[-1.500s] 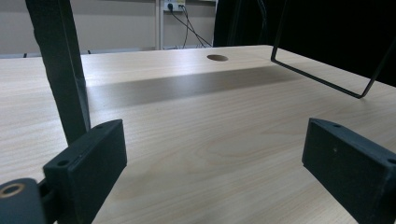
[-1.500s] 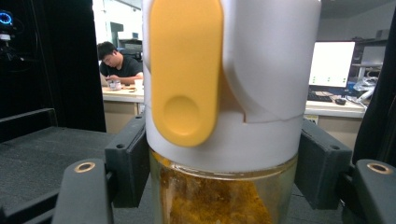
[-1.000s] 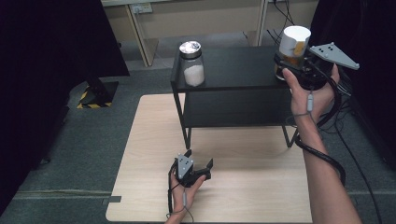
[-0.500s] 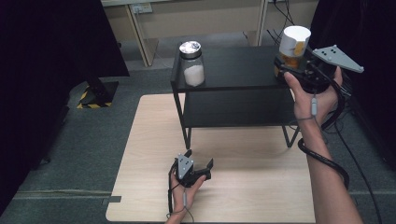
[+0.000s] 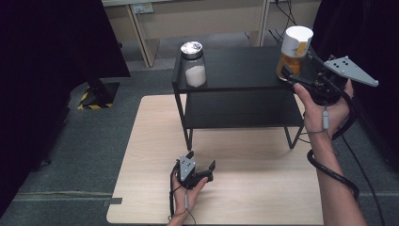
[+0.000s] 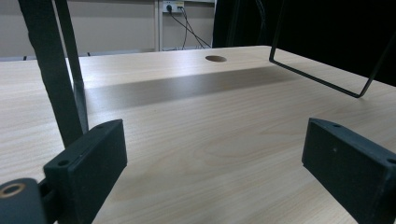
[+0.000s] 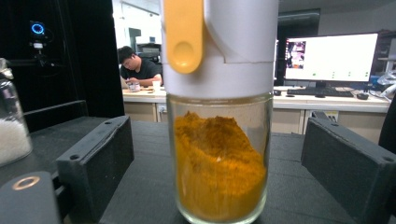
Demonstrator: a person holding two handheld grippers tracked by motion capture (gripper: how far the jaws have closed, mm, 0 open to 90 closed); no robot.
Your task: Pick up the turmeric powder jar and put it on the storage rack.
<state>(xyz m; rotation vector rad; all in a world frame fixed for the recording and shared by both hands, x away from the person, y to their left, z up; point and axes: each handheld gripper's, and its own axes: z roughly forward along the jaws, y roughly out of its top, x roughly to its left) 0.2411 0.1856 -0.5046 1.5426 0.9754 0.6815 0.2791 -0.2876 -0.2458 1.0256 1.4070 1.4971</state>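
At the right end of the black shelf's [image 5: 244, 70] top, the right gripper [image 5: 292, 77] frames the orange spice jar [image 7: 219, 140], jaws spread and seemingly untouching, probably to seize it, while the left gripper [image 5: 200, 165] idles unclenched and empty near the wooden table's [image 5: 141, 188] front edge.

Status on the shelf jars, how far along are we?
Done: both jars stand on the shelf top, the white-powder jar at its left. In hand: the right gripper is open with its jaws either side of the orange-powder jar, not closed on it. Left: the grasp itself. The left gripper rests open on the table.
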